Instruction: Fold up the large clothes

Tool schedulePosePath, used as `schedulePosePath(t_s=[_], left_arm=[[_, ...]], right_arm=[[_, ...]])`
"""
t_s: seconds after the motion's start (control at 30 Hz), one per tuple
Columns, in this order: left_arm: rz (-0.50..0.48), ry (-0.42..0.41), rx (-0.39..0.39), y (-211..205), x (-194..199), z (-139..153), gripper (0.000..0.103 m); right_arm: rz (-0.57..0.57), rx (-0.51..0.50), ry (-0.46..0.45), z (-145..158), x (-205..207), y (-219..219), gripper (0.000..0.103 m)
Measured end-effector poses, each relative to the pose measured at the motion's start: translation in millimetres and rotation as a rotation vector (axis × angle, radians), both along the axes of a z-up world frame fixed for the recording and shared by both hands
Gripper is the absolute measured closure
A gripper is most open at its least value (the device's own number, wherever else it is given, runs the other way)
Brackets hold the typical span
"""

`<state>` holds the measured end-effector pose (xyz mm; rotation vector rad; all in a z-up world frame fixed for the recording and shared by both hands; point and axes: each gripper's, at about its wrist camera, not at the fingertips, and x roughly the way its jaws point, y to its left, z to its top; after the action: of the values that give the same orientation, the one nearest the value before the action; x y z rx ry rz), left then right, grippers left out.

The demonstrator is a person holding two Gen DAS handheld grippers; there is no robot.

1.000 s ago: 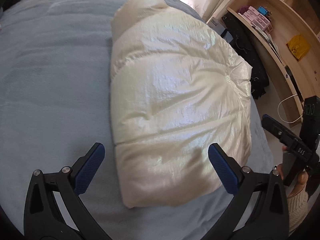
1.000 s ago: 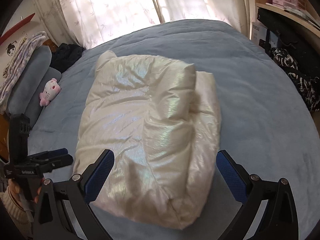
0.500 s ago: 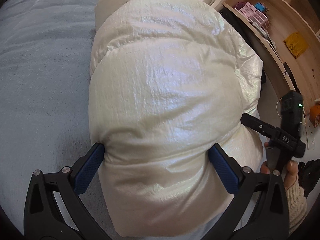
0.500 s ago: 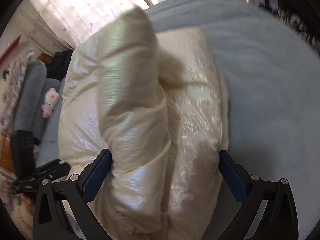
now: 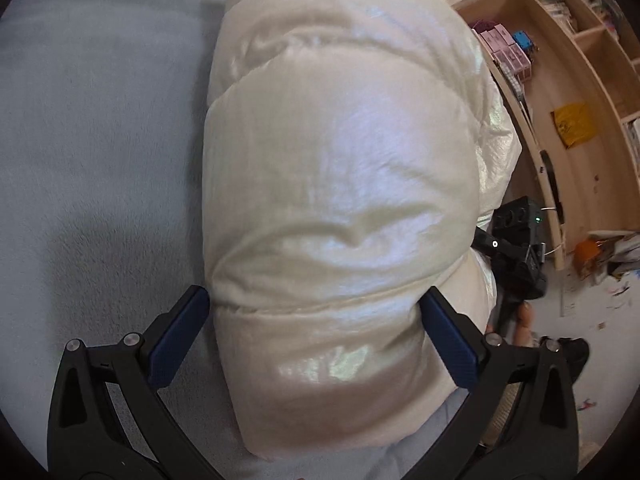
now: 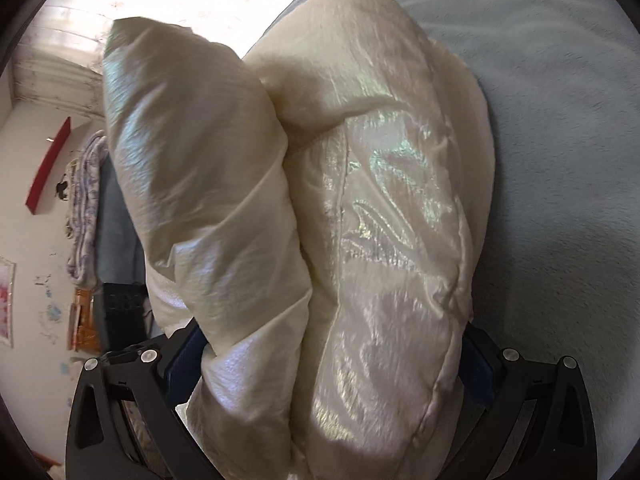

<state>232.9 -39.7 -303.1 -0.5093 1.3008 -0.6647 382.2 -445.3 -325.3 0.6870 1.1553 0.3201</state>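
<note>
Left wrist view: since a second ago, advanced from hovering onto puffy cream-white quilted jacket (image 5: 340, 200) on grey-blue bed cover (image 5: 100, 140); left gripper (image 5: 316, 320) wide, straddling near end. Right wrist view: right gripper (image 6: 332, 344) wide, near bundle now raised between pads, second fold judged underway.

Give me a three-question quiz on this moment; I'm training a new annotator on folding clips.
1. True or false: the cream puffer jacket fills the gap between the blue pads of the left tool.
2. Multiple choice: what does the jacket lie on? A) wooden floor B) grey-blue bed cover C) glass table
3. Fill in: in the right wrist view, the right tool has the bundled jacket between its ____.

Key: 1 true; 2 B; 3 fingers
</note>
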Motion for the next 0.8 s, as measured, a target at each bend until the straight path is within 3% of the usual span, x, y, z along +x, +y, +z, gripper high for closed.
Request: schedulePosePath(t_s=[0.3,0.5,0.6,0.73,0.8], left_arm=[[0.008,0.004,0.012,-30,25,-12,0.000],[0.034,-0.005,0.073,-57,36,-12,0.000],[0.012,-0.101,0.165,-78,32,2,0.000],[-0.045,-0.217,0.251,-98,27,23,0.004],[-0.058,-0.269,0.281,-105,24,34,0.006]], right_arm=[[-0.001,0.091,0.004,-5,10,-22,0.000],[-0.016,0.028,-0.053,1,-2,-23,0.001],[0.006,-0.029,-0.117,11,-9,-6,0.013],[0.021,-0.067,-0.201,38,-21,-4,0.043],[0.020,-0.081,-0.223,47,-25,-1,0.048]])
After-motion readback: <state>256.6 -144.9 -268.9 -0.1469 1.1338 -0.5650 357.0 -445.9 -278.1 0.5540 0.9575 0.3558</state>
